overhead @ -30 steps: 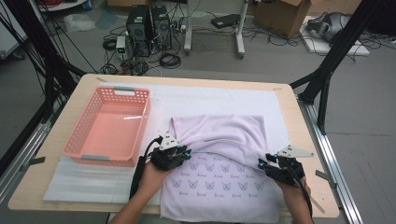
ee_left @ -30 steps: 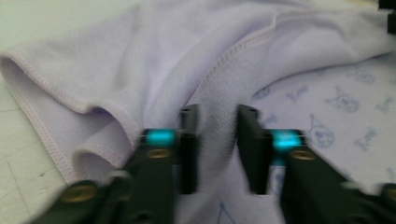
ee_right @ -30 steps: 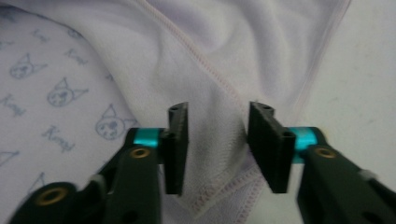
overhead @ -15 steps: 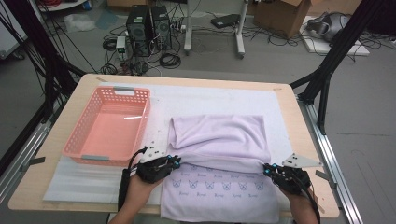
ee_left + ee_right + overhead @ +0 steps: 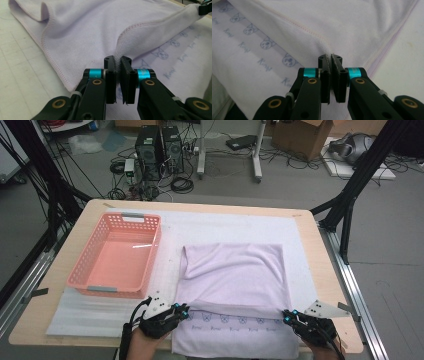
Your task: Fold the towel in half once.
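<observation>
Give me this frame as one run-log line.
stage: folding towel toward near edge | left gripper: shut on towel | right gripper: shut on towel | basket: beside towel, untouched

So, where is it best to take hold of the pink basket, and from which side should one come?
Grip the basket at a short end, on the rim by the grey handle strip nearest the person. Come from above with one jaw inside and one outside: the wall is thin and upright, and the top is open. The left tool, now shut on the towel, is probably the closer one.
</observation>
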The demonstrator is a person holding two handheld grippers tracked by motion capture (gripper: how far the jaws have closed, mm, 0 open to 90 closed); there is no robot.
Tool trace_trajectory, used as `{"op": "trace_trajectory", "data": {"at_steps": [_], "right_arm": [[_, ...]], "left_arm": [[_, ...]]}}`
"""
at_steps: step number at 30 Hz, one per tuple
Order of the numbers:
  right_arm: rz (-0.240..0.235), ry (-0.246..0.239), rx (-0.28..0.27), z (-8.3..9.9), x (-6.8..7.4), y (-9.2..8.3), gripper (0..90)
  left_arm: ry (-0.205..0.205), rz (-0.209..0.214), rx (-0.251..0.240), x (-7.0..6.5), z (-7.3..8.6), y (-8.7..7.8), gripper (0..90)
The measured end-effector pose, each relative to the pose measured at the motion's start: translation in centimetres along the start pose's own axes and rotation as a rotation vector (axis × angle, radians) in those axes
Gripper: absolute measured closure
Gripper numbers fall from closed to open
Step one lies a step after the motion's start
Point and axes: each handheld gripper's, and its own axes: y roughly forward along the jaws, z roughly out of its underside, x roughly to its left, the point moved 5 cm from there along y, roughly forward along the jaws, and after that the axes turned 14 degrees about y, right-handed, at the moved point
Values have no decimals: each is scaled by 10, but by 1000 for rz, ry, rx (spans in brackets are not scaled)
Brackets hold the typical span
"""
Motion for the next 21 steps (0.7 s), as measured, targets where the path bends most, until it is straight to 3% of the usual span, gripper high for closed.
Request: {"op": "trace_trajectory", "data": {"at_steps": [9,12,14,17,19,21], "right_arm": [[4,-5,24,22,9,-21,862],[1,-7,33,28,11,-26,838],[0,3,25,28,12,-28,698],[-14,35,-49,22,11,-34,627],[-22,60,-100,16,11,-39,612],[-3,63,-111,14,9,-37,612]], "left_arm": [[20,44,13,-29,11,-19,844],[4,54,23,-35,14,-25,763],[-21,38,0,-32,11,-29,611],[-42,0,-56,-22,5,-37,514],[-53,-29,-72,-15,3,-41,495],[-70,-43,-71,-7,5,-40,496]]}}
